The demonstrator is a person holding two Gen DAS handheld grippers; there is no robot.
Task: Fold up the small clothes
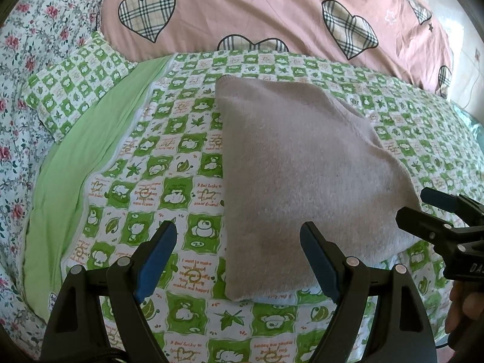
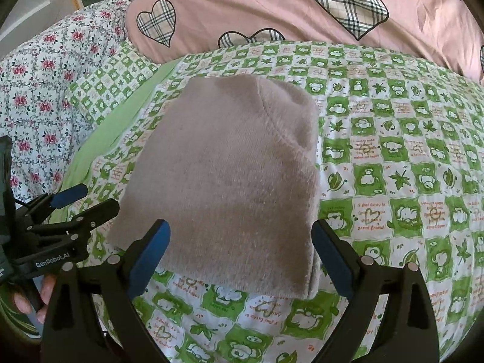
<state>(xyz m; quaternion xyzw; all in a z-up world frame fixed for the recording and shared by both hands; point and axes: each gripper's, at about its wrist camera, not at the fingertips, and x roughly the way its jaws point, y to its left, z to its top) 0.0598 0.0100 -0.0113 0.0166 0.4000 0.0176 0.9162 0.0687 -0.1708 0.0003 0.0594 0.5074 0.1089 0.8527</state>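
A small grey-beige knitted garment [image 1: 302, 163] lies folded flat on the green-checked bedsheet [image 1: 169, 157]. It also shows in the right wrist view [image 2: 230, 175]. My left gripper [image 1: 239, 260] is open and empty, just in front of the garment's near left corner. My right gripper [image 2: 242, 257] is open and empty, its jaws straddling the garment's near edge from above. The right gripper shows at the right of the left view [image 1: 423, 211], by the garment's right corner. The left gripper shows at the left of the right view [image 2: 84, 202], by the garment's left corner.
A pink duvet with plaid hearts [image 1: 272, 9] is bunched at the back of the bed. A floral quilt [image 1: 27, 69] lies at the left, beside a green-checked pillow [image 1: 75, 90]. A plain green strip of sheet [image 1: 90, 151] runs along the left.
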